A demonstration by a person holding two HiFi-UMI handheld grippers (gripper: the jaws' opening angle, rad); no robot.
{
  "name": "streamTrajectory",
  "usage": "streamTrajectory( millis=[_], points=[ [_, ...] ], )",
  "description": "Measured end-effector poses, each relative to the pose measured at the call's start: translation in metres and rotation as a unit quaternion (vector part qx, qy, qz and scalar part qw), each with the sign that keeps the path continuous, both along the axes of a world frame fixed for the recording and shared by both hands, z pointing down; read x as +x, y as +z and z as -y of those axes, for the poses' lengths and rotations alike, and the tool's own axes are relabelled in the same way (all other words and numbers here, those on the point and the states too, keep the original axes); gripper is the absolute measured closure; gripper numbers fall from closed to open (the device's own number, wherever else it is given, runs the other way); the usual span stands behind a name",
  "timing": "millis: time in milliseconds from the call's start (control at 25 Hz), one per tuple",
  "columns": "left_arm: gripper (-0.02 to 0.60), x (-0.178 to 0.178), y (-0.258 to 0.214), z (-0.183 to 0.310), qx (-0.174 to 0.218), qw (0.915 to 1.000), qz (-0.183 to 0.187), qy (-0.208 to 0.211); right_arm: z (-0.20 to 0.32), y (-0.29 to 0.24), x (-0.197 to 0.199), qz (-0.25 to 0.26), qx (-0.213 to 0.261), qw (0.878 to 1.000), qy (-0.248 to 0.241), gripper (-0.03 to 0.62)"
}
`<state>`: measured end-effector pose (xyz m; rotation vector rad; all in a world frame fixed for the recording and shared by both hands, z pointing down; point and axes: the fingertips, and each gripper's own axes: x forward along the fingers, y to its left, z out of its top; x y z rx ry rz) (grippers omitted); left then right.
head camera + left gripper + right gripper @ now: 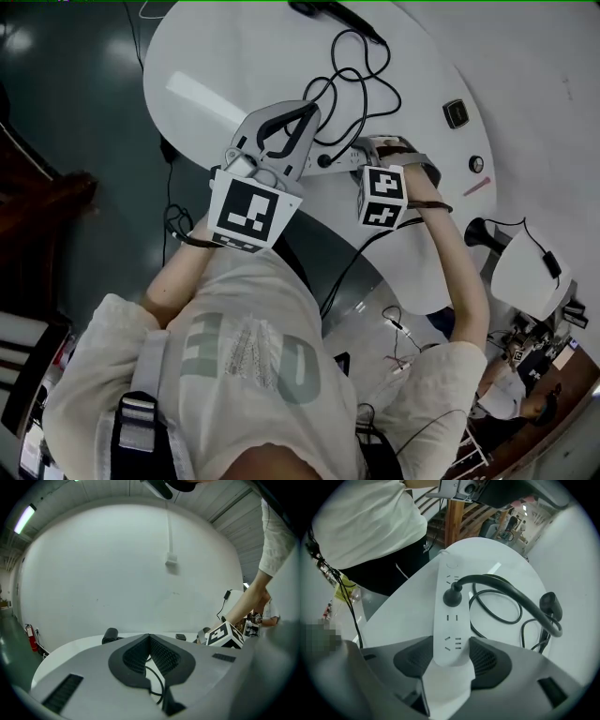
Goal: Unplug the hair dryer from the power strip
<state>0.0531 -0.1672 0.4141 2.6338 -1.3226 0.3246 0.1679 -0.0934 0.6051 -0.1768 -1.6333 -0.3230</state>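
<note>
Right gripper view: jaws clamp one power strip point(449, 620), one plug point(452, 597); left gripper point(150, 637) closed

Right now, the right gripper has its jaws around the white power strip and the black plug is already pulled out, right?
No, the black plug is still in the white power strip, as the right gripper view shows. The right gripper has its jaws around it.
</note>
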Motion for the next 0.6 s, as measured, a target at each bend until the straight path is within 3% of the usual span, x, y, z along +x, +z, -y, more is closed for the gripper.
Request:
streamTrajectory(
  millis=[160, 280, 320, 440, 600],
  points=[
    [0.577, -0.001, 0.012, 0.0, -0.027, 0.9996, -0.001, 0.002, -0.001, -0.001, -0.001, 0.006, -0.002, 1.0, 0.001, 0.35],
    [0.577, 0.008, 0.026, -0.009, -0.058, 0.9977, -0.005, 0.034, -0.002, -0.001, -0.002, 0.012, -0.002, 1.0, 0.003, 0.35],
    [0.561, 0.015, 0.032, -0.014, -0.066, 0.9963, -0.003, 0.055, -0.002, -0.001, -0.002, 0.012, -0.001, 1.0, 0.004, 0.35],
    [0.412, 0.04, 0.061, -0.036, -0.087, 0.9895, 0.016, 0.114, -0.001, -0.002, -0.002, 0.012, 0.0, 1.0, 0.006, 0.35],
    [0.373, 0.068, 0.102, -0.064, -0.1, 0.9771, 0.069, 0.174, -0.002, 0.0, 0.0, 0.009, 0.002, 1.0, 0.009, 0.35]
  ],
)
